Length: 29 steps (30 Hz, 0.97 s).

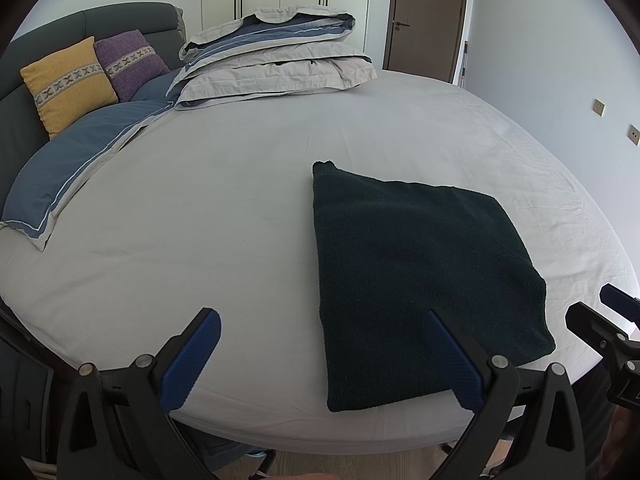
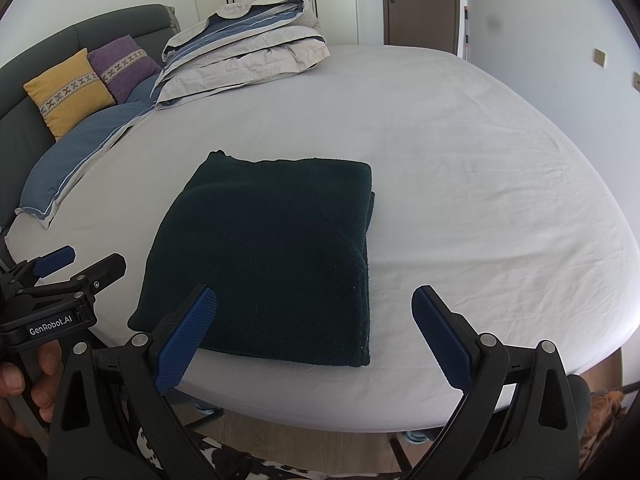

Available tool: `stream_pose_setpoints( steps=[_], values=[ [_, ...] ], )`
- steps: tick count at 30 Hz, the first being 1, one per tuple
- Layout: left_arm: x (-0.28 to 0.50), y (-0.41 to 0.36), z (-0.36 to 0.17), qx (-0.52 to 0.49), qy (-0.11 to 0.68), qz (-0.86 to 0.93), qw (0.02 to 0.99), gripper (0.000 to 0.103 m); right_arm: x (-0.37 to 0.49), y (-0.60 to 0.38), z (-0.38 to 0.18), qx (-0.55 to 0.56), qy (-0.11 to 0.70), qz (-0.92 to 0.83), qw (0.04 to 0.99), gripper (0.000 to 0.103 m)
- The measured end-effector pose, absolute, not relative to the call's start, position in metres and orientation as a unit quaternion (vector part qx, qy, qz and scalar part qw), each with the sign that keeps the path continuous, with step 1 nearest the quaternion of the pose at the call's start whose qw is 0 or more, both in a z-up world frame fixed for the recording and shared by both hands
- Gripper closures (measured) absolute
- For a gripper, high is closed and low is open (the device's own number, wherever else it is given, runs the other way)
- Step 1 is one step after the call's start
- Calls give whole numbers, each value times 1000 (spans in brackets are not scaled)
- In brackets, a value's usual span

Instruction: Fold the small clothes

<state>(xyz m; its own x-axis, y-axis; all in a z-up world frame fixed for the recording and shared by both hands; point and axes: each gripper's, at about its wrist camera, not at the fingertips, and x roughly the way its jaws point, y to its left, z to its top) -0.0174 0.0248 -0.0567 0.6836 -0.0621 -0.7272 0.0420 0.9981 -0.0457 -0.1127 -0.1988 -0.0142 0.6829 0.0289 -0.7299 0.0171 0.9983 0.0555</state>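
On the bed sheet (image 2: 460, 168), folded dark sweater (image 2: 272, 256), left tongs (image 1: 320, 356) and right tongs (image 2: 312, 336) wide, empty.

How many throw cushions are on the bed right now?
2: a yellow cushion against the headboard, and a purple cushion just right of it, touching. Others may be hidden.
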Motion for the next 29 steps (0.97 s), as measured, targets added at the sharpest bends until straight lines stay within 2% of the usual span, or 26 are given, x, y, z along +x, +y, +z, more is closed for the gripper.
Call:
stream_pose_setpoints(
  steps=[29],
  values=[
    [-21,22,-62,-5,393,-29,919,0,-114,-196,-17,28,402,7,915,3]
  ],
)
